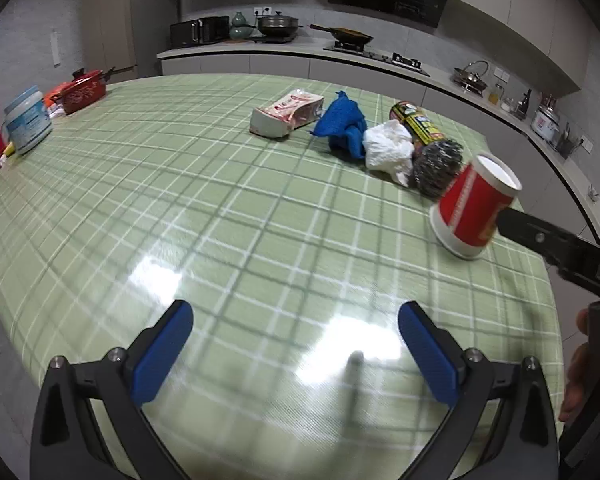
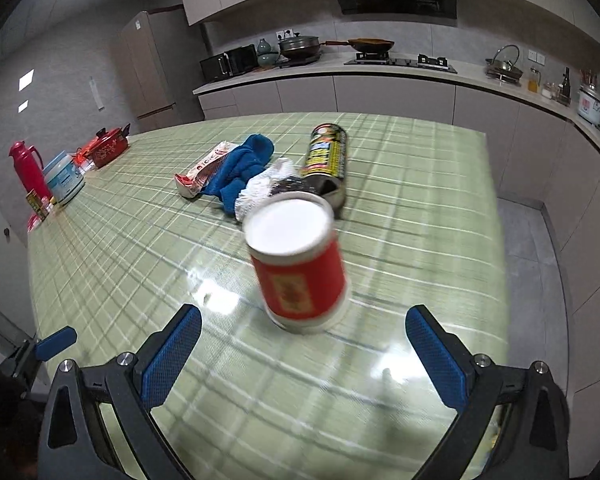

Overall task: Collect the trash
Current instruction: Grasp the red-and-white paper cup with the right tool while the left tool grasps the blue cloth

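A red paper cup (image 2: 300, 272) stands tilted on the green plaid table (image 2: 140, 264), its white end up, just ahead of my open right gripper (image 2: 304, 324) and between its finger lines. From the left wrist view the cup (image 1: 472, 208) is at the right, with a black right-gripper finger (image 1: 540, 236) against its side. Behind it lie a crumpled white paper (image 1: 388, 146), a steel scrubber (image 1: 436, 168), a blue cloth (image 1: 342, 126), a pink-white packet (image 1: 288, 114) and a yellow-black can (image 1: 416, 120) on its side. My left gripper (image 1: 296, 320) hangs open over bare tablecloth.
A red pot (image 1: 82, 90), a white tub (image 1: 28, 118) and a red flask (image 2: 30, 172) line the table's left edge. The table's right edge (image 2: 496, 240) drops to grey floor. A kitchen counter (image 2: 380, 72) with pans runs behind. A hand (image 1: 580, 360) holds the right gripper.
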`<state>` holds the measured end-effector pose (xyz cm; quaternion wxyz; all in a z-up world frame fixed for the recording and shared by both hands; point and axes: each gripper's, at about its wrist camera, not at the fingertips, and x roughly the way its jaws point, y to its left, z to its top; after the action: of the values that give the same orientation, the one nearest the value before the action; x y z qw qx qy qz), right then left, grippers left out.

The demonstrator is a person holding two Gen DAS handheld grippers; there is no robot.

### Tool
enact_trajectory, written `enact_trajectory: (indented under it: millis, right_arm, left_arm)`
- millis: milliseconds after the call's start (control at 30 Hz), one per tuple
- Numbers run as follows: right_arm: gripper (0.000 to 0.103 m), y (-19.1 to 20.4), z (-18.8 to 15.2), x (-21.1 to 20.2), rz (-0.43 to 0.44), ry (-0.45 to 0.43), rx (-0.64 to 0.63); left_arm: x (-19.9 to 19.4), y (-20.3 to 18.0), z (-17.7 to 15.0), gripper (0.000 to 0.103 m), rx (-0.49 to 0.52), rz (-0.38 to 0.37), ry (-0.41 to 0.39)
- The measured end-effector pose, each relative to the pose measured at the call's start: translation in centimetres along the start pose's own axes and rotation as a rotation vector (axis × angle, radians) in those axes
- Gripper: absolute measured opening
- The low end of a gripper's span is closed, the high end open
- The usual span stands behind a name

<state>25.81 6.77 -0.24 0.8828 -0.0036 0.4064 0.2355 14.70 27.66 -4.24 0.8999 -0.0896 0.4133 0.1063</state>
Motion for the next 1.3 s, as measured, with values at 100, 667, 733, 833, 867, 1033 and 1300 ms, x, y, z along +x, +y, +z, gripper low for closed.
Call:
enact_trajectory:
  millis: [100, 667, 733, 833, 867, 1033, 1300]
  right_arm:
    - [0.103, 0.3, 0.4, 1.6, -0.015, 0.008, 0.029]
    - [0.070, -4.2, 1.2, 4.6, -0.144, 0.032, 0.127]
    - [0.068, -4.9, 1.5, 4.8, -0.150, 0.030, 0.133]
    - [0.067, -5.6, 2.0, 5.1, -0.155, 0.024, 0.136]
    - [0.067, -5.7, 2.1, 5.2, -0.155, 0.021, 0.135]
    - [0.067, -6.0, 3.1, 5.8, -0.153, 0.009, 0.127]
    - [0.066, -6.2, 4.1, 6.4, -0.148, -0.005, 0.122]
  left_arm:
    - [0.8, 1.2, 1.0, 0.103, 0.005, -0.022, 0.003]
    - [6.4, -0.5, 6.1, 0.102, 0.073, -0.160, 0.014]
    - [7.2, -1.1, 6.9, 0.102, 0.086, -0.179, 0.013]
    - [8.0, -1.7, 7.9, 0.099, 0.091, -0.202, 0.012]
    - [8.3, -1.9, 8.3, 0.096, 0.090, -0.218, 0.015]
    - [9.4, -2.9, 9.5, 0.086, 0.100, -0.257, 0.015]
    - [10.0, -1.5, 11.6, 0.083, 0.044, -0.268, -0.024]
